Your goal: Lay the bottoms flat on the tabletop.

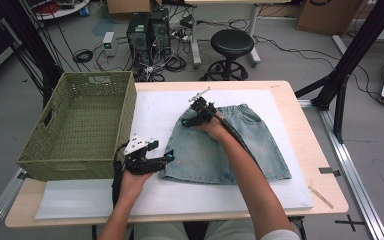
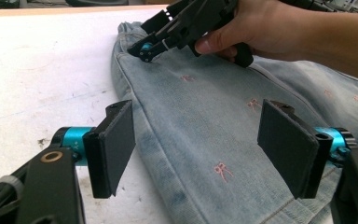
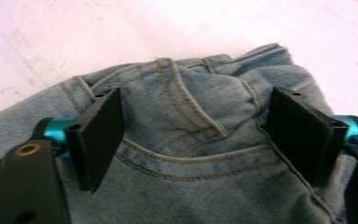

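A light-blue denim garment [image 1: 230, 150] with small pink stitched marks lies flat on the white mat [image 1: 155, 107]. My left gripper [image 1: 169, 157] sits at its near left hem corner. In the left gripper view, its jaws [image 2: 200, 154] stand open with the denim's left edge [image 2: 191, 107] lying between and below them, untouched. My right gripper [image 1: 187, 122] hovers over the far left waistband corner. In the right gripper view it [image 3: 200, 135] is open above the pocket seam and belt loops [image 3: 186, 107], with nothing pinched. The left gripper view also catches the right gripper [image 2: 142, 50] farther off, tip down at the waistband.
A green woven basket [image 1: 75, 160] stands at the table's left edge, close to my left hand. A black stool [image 1: 232, 44] and computer towers [image 1: 147, 30] with cables stand on the floor beyond the table. Black frame legs [image 1: 350, 55] rise at the right.
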Demonstrator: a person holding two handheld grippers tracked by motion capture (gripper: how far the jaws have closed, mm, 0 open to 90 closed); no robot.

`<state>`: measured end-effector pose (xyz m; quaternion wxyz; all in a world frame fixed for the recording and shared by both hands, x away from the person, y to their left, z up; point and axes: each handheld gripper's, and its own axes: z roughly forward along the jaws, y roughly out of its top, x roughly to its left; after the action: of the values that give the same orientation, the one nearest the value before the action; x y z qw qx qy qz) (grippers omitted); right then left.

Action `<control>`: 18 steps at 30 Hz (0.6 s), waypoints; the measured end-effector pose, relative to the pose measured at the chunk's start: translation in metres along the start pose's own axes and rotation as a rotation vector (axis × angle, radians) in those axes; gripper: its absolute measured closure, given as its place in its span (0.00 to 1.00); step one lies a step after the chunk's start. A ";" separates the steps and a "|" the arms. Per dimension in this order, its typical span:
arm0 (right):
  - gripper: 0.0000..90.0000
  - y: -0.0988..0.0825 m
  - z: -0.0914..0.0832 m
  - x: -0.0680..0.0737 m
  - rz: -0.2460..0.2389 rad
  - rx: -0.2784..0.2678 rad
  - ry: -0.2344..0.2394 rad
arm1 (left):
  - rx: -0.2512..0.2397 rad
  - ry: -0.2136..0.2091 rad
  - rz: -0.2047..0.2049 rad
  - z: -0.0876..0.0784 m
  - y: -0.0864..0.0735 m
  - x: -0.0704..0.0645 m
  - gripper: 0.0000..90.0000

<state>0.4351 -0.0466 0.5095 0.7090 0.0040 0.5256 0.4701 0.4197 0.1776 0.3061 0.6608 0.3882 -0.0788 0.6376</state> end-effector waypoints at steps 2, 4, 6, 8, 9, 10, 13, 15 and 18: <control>0.25 0.001 -0.010 -0.005 0.034 -0.016 0.047 | -0.004 0.000 -0.004 0.000 0.000 0.000 0.30; 0.31 0.001 -0.025 -0.018 0.117 -0.074 0.107 | -0.006 -0.001 -0.005 -0.002 0.000 0.001 0.30; 0.30 -0.001 -0.040 -0.032 0.155 -0.101 0.090 | -0.007 0.000 -0.010 -0.002 0.000 0.002 0.30; 0.30 -0.004 -0.051 -0.044 0.184 -0.095 0.040 | -0.014 -0.003 -0.014 -0.002 0.000 0.001 0.30; 0.30 -0.008 -0.057 -0.052 0.205 -0.086 -0.003 | -0.016 -0.005 -0.015 -0.002 0.001 0.001 0.30; 0.31 -0.011 -0.060 -0.057 0.218 -0.069 -0.037 | -0.013 -0.006 -0.015 -0.001 0.001 0.001 0.30; 0.34 -0.023 -0.058 -0.067 0.239 -0.016 -0.123 | -0.014 -0.010 -0.014 -0.001 0.001 0.000 0.30; 0.34 -0.032 -0.050 -0.069 0.254 0.008 -0.119 | -0.011 -0.009 -0.009 0.000 0.001 -0.001 0.30; 0.28 -0.038 -0.034 -0.062 0.279 0.018 -0.121 | -0.011 -0.009 -0.009 0.001 0.000 -0.001 0.30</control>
<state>0.4347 -0.1257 0.5209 0.6671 0.1117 0.4802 0.5585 0.4197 0.1757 0.3064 0.6653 0.3878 -0.0837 0.6324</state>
